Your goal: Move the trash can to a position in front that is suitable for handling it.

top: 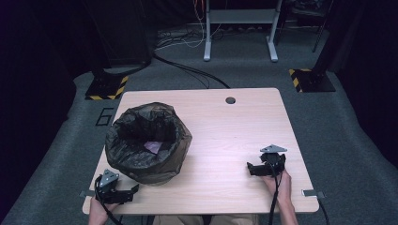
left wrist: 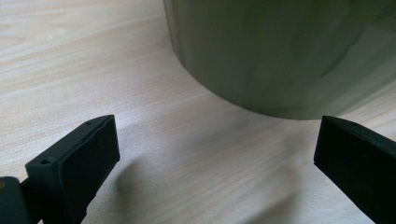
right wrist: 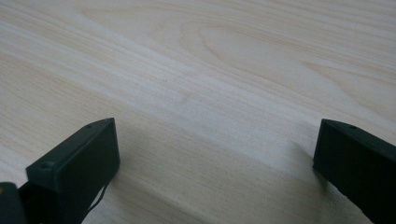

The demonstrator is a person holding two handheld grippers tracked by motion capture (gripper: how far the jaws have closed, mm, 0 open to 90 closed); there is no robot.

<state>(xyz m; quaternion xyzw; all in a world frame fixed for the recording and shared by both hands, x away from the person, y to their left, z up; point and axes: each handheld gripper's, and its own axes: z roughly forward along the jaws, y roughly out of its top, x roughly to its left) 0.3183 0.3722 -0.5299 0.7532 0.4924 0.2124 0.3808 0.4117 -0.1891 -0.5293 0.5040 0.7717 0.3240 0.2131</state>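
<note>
A round bin lined with a black plastic bag (top: pixel 148 143) stands on the left half of the light wooden table (top: pixel 225 131); a small purple scrap (top: pixel 152 146) lies inside it. My left gripper (top: pixel 135 189) rests near the front left corner, just below the bin, open with nothing between its jaws. In the left gripper view the bin's wall (left wrist: pixel 280 51) rises close ahead of the left gripper (left wrist: pixel 217 154). My right gripper (top: pixel 250 167) lies on the right side of the table, pointing left, open and empty. The right gripper (right wrist: pixel 217 154) looks over bare wood.
A cable hole (top: pixel 230 100) sits near the table's far edge. Beyond the table are a desk frame's white legs (top: pixel 239 33), floor cables, and two stand bases with yellow-black tape (top: pixel 107 87) (top: pixel 311 79). A metal bracket (top: pixel 313 193) sticks out at the front right corner.
</note>
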